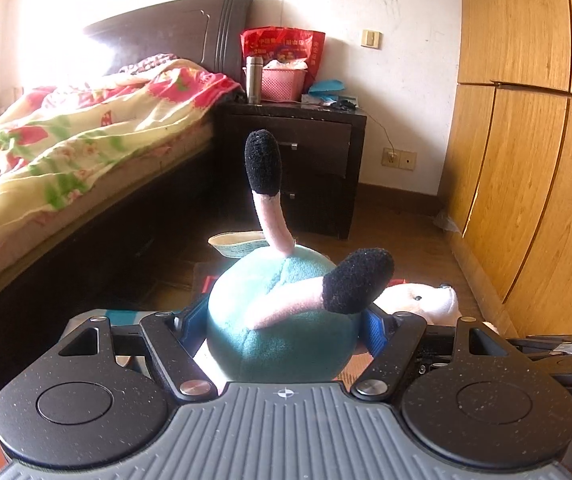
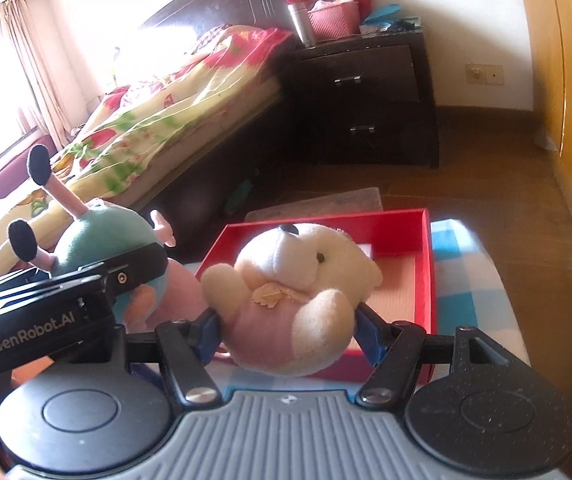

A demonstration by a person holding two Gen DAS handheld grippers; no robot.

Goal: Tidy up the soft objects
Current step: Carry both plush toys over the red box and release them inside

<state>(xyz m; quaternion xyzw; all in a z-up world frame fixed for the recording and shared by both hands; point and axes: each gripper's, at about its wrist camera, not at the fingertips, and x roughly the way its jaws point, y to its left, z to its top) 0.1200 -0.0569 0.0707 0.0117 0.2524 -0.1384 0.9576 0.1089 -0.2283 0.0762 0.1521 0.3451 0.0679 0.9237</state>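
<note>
Bedroom, blue-checked surface (image 2: pixel 470 280) beside bed. Right tongs (image 2: pixel 288 330) clench cream-and-pink plush bear (image 2: pixel 286 296), shallow red cardboard box (image 2: pixel 426 264) directly beyond, frame centre. Left tongs (image 1: pixel 282 326) clench teal-bodied plush toy with black-tipped pink legs (image 1: pixel 282 320), left of box, farther off.

red box (image 2: pixel 422 264) open; bed (image 2: pixel 158 120) blocks left.

Daylight floods in from the window side beyond the bed (image 1: pixel 86 128), blowing out the wall above the headboard (image 1: pixel 174 28) to white glare — the curtain (image 2: pixel 34 64) glows too. The floor under the bed lies in deep shadow. Fisheye bending curves the wardrobe (image 1: pixel 526 120) — corners vignette dark, and detail stays slightly soft.
</note>
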